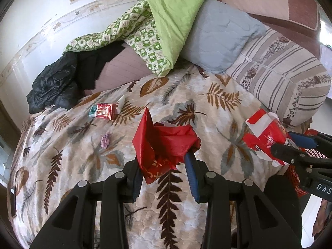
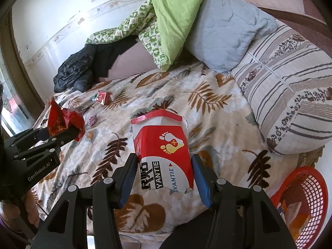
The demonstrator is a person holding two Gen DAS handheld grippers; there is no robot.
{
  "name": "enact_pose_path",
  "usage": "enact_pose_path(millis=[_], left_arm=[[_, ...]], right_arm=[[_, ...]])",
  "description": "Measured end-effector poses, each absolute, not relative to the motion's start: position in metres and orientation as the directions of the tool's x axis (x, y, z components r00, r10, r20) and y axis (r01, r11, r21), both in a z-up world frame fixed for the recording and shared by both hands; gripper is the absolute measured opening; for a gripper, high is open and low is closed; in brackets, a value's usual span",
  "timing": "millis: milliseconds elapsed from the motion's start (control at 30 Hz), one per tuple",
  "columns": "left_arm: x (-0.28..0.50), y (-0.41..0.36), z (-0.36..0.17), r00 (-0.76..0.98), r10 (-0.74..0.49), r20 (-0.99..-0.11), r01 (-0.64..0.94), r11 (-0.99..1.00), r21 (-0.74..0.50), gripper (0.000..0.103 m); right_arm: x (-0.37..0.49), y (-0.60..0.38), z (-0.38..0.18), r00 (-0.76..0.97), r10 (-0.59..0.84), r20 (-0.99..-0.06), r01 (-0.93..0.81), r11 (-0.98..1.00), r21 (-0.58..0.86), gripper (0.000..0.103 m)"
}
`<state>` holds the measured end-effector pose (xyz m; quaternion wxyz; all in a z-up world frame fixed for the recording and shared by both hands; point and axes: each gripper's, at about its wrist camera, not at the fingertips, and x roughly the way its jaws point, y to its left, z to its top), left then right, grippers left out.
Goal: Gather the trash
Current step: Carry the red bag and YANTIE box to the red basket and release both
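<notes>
- Left tool point(image 1: 164, 166): closed on a crumpled red paper wrapper point(image 1: 164, 143), gripped between its blue pads and held above the bed
- Right tool point(image 2: 165, 172): closed on a red-and-white carton point(image 2: 164, 147) printed "YANTIE" with a footprint logo; top flap of the carton open
- Red mesh basket point(image 2: 307, 205): beside the bed, low and right of the right tool, some paper items inside
- Leaf-patterned blanket point(image 1: 207, 108): covers the bed beneath both tools
- Small purple wrapper point(image 1: 105, 140): lies on the blanket, just beyond the left tool
- Red foil packet point(image 1: 104, 111): farther out on the blanket, touching a teal-and-white item on its left; a white tube lies just beside it
- Striped pillow point(image 2: 286, 95): right side of the bed
- Grey-blue pillow point(image 1: 220, 35), green quilt point(image 1: 176, 10) and black clothing point(image 1: 51, 87): piled at the far edge against the wall
</notes>
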<state>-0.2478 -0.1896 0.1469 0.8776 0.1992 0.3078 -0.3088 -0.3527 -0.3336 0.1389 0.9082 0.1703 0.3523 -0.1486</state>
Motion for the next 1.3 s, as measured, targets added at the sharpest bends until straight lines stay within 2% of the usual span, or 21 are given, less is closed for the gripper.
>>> enact_pose_path(millis=[667, 1133, 1300], left_arm=[[-0.284, -0.241, 0.149, 0.578, -0.488, -0.654, 0.753, 0.627, 0.198, 0.036], [-0.366, -0.345, 0.161, 0.436, -0.632, -0.641, 0.893, 0.393, 0.219, 0.036], [-0.399, -0.393, 0.155, 0.347, -0.657, -0.669, 0.936, 0.291, 0.199, 0.037]], right_arm=[[-0.415, -0.384, 0.141, 0.661, -0.27, -0.7, 0.544, 0.815, 0.2, 0.057], [-0.524, -0.45, 0.134, 0.553, -0.434, -0.711, 0.751, 0.628, 0.202, 0.057], [-0.566, -0.475, 0.124, 0.507, -0.47, -0.722, 0.812, 0.541, 0.218, 0.057]])
